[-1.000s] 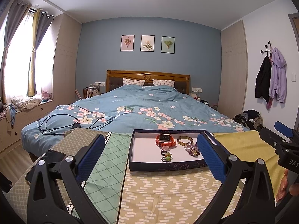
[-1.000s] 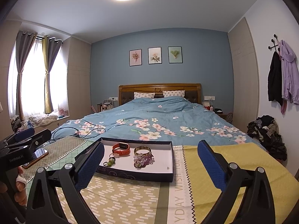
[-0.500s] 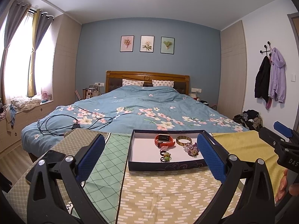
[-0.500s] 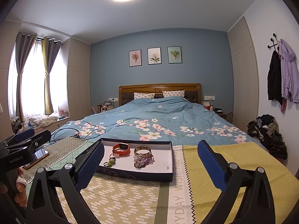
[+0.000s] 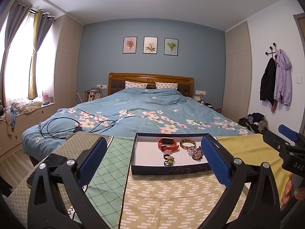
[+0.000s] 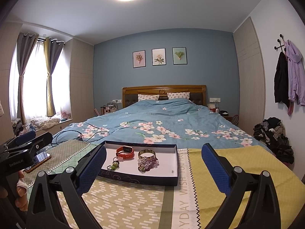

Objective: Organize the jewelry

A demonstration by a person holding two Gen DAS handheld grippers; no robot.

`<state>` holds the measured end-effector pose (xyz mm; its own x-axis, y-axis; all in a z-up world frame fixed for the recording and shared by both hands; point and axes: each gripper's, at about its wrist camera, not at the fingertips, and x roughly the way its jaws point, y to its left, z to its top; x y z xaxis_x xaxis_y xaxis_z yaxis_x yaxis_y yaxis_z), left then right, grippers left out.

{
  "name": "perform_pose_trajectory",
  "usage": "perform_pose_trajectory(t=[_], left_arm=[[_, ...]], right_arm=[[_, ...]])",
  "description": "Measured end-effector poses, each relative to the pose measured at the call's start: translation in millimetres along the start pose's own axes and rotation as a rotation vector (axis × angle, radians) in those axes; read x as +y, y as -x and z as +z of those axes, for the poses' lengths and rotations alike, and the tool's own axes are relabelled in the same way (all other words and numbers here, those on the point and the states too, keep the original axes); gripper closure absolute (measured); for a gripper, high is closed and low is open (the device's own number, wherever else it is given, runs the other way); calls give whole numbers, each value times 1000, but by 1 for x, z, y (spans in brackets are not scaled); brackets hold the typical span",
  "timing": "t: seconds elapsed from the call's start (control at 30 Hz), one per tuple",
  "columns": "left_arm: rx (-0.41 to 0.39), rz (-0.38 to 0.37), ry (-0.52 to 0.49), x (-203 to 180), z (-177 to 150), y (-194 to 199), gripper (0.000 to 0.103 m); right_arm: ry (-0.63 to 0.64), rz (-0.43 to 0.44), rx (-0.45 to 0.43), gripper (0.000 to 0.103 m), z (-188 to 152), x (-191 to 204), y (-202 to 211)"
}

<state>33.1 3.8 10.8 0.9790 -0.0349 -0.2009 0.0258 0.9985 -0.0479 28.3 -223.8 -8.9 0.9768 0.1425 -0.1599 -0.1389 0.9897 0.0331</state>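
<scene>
All visible jewelry is lying inside the shallow dark-walled box, which is sitting on the patterned cloths at the foot of the bed. No piece is showing on the cloths outside the box. This arrangement is fitting either a finished gathering or a collection awaiting sorting; the views are not settling which.

Count inside the box:
- one orange watch
- one gold bangle
- one heap of purple beaded strands, strand count unreadable
- small rings with green ornaments, apparently three; exact number uncertain

The left gripper and right gripper are both standing spread wide, holding nothing, short of the box. A phone is lying on the left cloth.
</scene>
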Motion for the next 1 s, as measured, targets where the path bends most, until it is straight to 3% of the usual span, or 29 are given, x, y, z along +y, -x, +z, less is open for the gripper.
perform_pose_trajectory(t=[1.0], left_arm=[[4, -4, 2, -3, 1, -1, 6]], right_arm=[[-4, 3, 0, 6, -3, 1, -5]])
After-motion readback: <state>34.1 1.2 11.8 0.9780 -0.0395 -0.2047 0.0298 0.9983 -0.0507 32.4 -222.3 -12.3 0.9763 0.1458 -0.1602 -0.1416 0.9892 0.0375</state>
